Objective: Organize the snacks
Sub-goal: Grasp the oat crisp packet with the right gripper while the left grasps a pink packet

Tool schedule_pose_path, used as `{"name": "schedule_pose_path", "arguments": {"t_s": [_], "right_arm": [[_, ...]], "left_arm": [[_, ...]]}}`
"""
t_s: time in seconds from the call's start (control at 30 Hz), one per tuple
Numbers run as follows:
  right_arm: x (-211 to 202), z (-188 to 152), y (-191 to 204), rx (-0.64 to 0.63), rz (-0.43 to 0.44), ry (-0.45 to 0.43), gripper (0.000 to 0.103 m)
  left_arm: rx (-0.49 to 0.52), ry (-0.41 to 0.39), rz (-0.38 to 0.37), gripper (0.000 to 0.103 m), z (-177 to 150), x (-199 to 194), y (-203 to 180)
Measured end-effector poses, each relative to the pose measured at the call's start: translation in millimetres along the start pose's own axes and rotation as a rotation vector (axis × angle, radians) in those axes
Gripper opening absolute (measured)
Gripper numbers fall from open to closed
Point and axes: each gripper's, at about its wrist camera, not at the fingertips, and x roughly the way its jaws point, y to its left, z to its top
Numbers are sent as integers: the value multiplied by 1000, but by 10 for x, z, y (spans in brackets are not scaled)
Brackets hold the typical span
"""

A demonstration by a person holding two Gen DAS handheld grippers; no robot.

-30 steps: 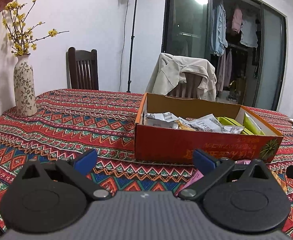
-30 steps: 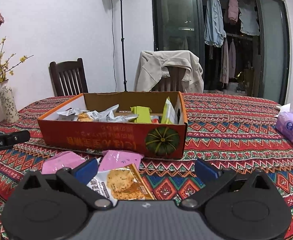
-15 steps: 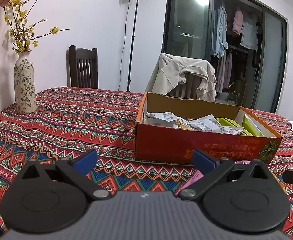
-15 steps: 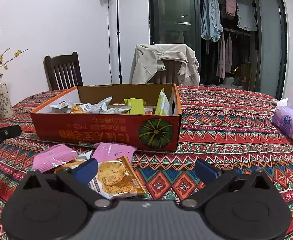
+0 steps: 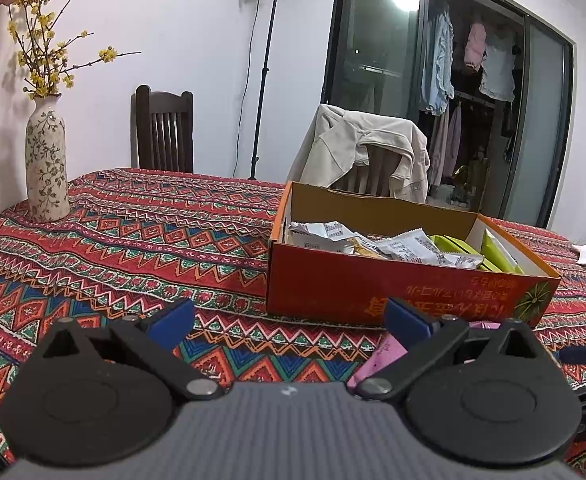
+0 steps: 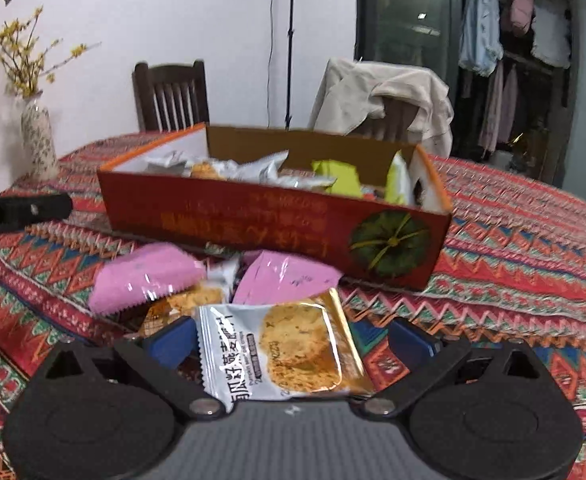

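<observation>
Since a moment ago the right gripper [image 6: 291,344] has dropped and pushed forward over the loose snacks, while the left gripper [image 5: 289,322] has barely shifted. Both sets of jaws stand wide apart and hold nothing. Nearest, the cracker packet [image 6: 281,354] lies between the right fingers on the tablecloth [image 6: 513,264], in front of the near side of the box. Just beyond it sit two pink packets [image 6: 149,276], one overlapping another cracker packet. Farther off stands the orange box [image 6: 277,224], already part filled. The step in hand looks like picking up the cracker packet: closing on it comes next, then lifting it over the box's near wall.
</observation>
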Motion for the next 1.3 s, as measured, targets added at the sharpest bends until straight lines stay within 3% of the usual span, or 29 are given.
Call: {"name": "schedule_pose_path", "arguments": {"t_s": [0.07,0.17,0.37,0.73,1.3], "right_arm": [[28,-16,-9,7,22,17,86],[9,-32,-4,12,47,16,77],[-67,-63,-13,18,31,-24,70],[-288,-67,-265,150,-4,-167,69],[-335,-89,-430,241,-47,-203,70]], "left_arm": [[-1,2,-1,103,-4,1,-3],[-1,6,-2,103,-10,9,-4],[-1,10,3,103,-13,21,-4],[11,27,34,103,-1,29,-35],[185,65,-54,103,99,49,-786]]}}
